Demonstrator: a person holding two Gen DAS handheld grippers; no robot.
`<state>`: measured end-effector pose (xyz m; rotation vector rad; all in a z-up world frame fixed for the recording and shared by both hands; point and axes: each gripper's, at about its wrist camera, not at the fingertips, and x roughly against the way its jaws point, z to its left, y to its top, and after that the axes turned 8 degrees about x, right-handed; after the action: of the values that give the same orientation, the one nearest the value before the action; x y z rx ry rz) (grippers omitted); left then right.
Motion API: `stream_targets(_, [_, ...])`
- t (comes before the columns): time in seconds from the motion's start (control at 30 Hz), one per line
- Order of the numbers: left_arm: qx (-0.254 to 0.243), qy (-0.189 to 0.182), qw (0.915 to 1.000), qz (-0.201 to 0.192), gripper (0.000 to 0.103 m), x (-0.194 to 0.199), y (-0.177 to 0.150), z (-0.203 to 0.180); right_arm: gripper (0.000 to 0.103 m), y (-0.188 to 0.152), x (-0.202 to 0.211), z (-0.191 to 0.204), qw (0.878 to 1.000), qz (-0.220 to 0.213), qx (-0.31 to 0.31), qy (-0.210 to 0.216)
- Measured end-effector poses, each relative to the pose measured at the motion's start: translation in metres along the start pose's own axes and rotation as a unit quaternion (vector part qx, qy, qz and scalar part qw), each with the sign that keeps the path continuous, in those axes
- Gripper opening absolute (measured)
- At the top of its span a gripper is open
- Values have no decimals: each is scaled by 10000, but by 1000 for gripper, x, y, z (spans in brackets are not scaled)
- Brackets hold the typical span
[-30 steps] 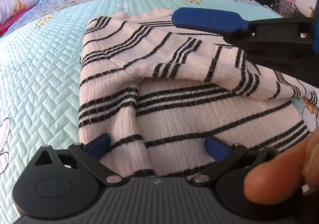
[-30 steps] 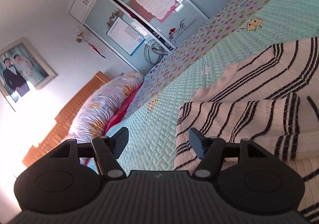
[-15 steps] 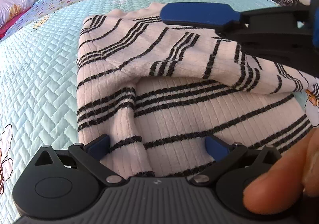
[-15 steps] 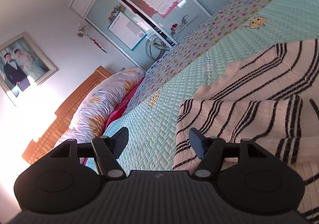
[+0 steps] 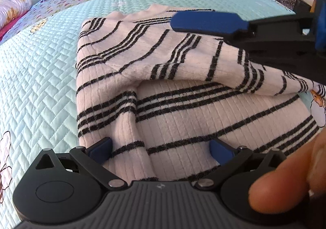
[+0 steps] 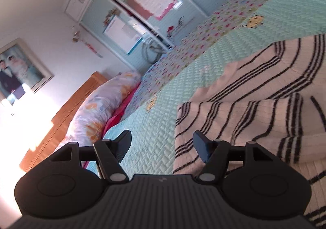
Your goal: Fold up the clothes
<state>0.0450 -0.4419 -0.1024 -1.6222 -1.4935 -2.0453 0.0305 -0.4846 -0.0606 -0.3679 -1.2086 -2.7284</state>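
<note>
Pink ribbed knit fills our nearest view: the striped sweater point(image 5: 183, 94), pale pink with black bands, lies partly folded on the bed, its near hem running right up between the blue pads of our left gripper point(image 5: 161, 150). Those jaws stand wide apart, one pad on each side of a fold of fabric, and we cannot see either pad pressing on it. A fingertip point(image 5: 285, 184) of the person's hand rests on the gripper body at lower right. Just beyond, a sleeve is laid across the sweater's body, and above it one long blue finger of our right gripper point(image 5: 207, 22) reaches in from the right, over the upper part of the garment; whether it touches the knit we cannot tell. From the right wrist view, tilted hard to one side, the right gripper point(image 6: 162, 147) also has its jaws spread wide with nothing between them, its right finger over the sweater's edge point(image 6: 244, 118) and its left over bare quilt. The mint-green quilted bedspread point(image 5: 40, 78) carries the sweater and stretches away to a band of small coloured prints. Farther off lie a floral pillow point(image 6: 97, 110) against a wooden headboard point(image 6: 61, 123), then a wardrobe with pale glazed doors point(image 6: 142, 10) and a framed portrait point(image 6: 18, 74) on the wall.
</note>
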Motion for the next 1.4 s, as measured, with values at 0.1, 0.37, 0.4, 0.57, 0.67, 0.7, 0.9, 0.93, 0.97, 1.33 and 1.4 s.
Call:
stream_targets(0.1, [196, -305, 9980, -526, 103, 7, -16, 12, 68, -5, -2, 6, 9999, 48, 144, -49])
stream_targets(0.37, [654, -326, 9915, -1077, 103, 8, -31, 17, 72, -4, -7, -10, 9991, 124, -392, -41])
stream_targets(0.4, [524, -240, 9920, -1123, 103, 8, -33, 13, 72, -5, -8, -15, 9989, 182, -428, -63])
stream_targets(0.57, [180, 40, 9935, -1121, 103, 6, -34, 2, 72, -12, -6, -39, 9968, 284, -742, 24])
stream_targets(0.67, [141, -8, 9976, -684, 103, 12, -22, 4, 72, -7, -1, -41, 9955, 234, -891, 234])
stream_targets(0.7, [78, -36, 9988, -486, 103, 16, -17, 4, 72, -3, 1, -40, 9956, 228, -866, 282])
stream_targets(0.9, [768, -110, 9968, -195, 101, 25, -3, 14, 74, 46, 45, -34, 9985, 129, 237, -485])
stream_targets(0.93, [854, -63, 9961, -236, 92, 31, 0, 17, 74, 52, 53, -40, 9967, 132, 416, -685])
stream_targets(0.97, [939, -16, 9952, -276, 89, 37, 3, 19, 74, 55, 63, -49, 9946, 139, 527, -887])
stream_targets(1.33, [1428, 1422, 9774, -638, 99, 125, -27, 95, 75, 29, 111, -106, 9802, 682, 272, -1837])
stream_targets(1.4, [1578, 1614, 9728, -517, 99, 126, -37, 106, 75, 26, 114, -109, 9779, 671, 108, -1976])
